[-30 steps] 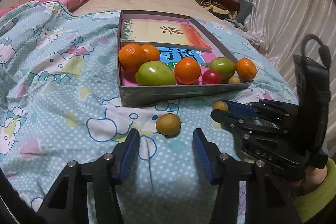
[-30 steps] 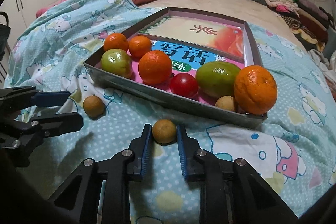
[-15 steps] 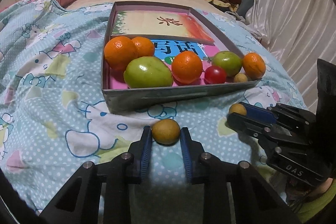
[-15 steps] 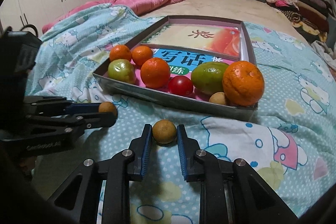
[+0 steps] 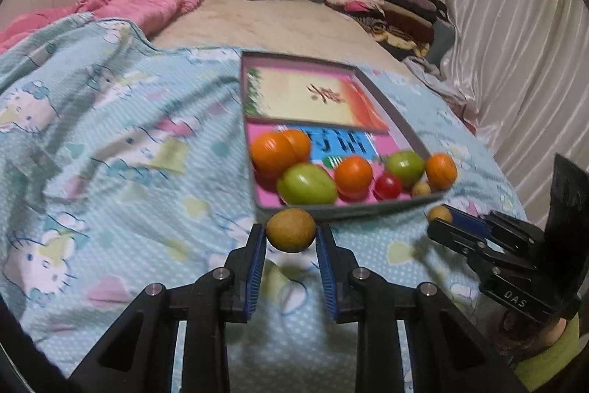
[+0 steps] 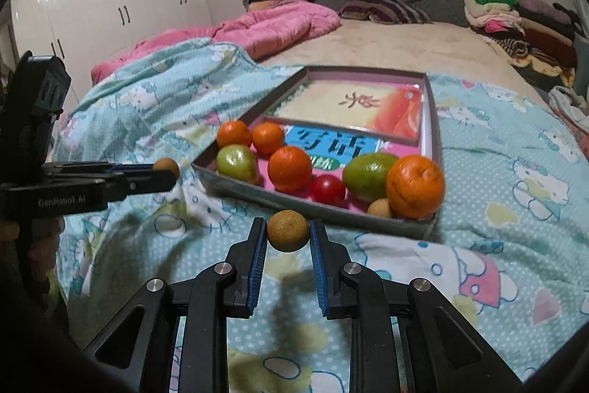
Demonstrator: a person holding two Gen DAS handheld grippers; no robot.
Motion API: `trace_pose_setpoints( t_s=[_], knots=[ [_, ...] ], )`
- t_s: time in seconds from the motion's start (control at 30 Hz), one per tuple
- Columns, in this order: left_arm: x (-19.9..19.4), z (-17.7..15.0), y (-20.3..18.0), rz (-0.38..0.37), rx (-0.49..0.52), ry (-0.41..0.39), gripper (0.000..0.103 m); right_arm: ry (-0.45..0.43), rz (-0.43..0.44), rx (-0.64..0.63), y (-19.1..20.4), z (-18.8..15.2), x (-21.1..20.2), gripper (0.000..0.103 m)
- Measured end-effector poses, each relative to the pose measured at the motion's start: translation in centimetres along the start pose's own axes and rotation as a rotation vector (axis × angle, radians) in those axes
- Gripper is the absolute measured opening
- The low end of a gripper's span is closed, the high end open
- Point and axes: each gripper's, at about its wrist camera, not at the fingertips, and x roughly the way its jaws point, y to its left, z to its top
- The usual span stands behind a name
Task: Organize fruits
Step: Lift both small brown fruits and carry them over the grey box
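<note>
My left gripper (image 5: pixel 291 238) is shut on a small brown round fruit (image 5: pixel 291 230), lifted off the bedspread just in front of the grey box (image 5: pixel 401 131). My right gripper (image 6: pixel 288 234) is shut on a second small brown fruit (image 6: pixel 288 231), also raised near the box's front wall (image 6: pixel 257 192). Each gripper shows in the other's view, the right one (image 5: pixel 440 218) at the right, the left one (image 6: pixel 167 170) at the left. Inside the box lie several oranges (image 6: pixel 289 168), two green fruits (image 5: pixel 306 183), a red tomato (image 6: pixel 327 189) and a small brown fruit (image 6: pixel 379 207).
The box rests on a light-blue cartoon-print bedspread (image 5: pixel 110 150) and holds printed booklets (image 6: pixel 353 105) at its back. A pink quilt (image 6: pixel 279 24) and folded clothes (image 6: pixel 515 21) lie further up the bed. White curtains (image 5: pixel 522 61) hang at the right.
My left gripper closed on its brown fruit and lifted it off the bedspread. The right gripper, holding its fruit throughout, rose too. Both views have tilted upward.
</note>
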Motion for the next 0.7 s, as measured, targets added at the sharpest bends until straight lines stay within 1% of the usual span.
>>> trace_pose_setpoints(
  t_s=[0.17, 0.37, 0.53, 0.7],
  knots=[
    [0.2, 1.8, 0.4, 0.01, 0.003, -0.016, 0.028, -0.032, -0.016, -0.004, -0.2, 0.7, -0.9, 0.024],
    [1.3, 3.3, -0.4, -0.001, 0.038, -0.024, 0.028, -0.058, -0.041, -0.007, -0.4, 1.5, -1.5, 0.024],
    [2.8, 3.0, -0.5, -0.014, 0.057, -0.007, 0.028, -0.072, -0.06, -0.01, -0.4, 2.6, -1.3, 0.024],
    [3.3, 2.6, -0.6, -0.017, 0.07, -0.001, 0.028, -0.074, -0.085, -0.021, -0.4, 3.8, -0.9, 0.024]
  ],
)
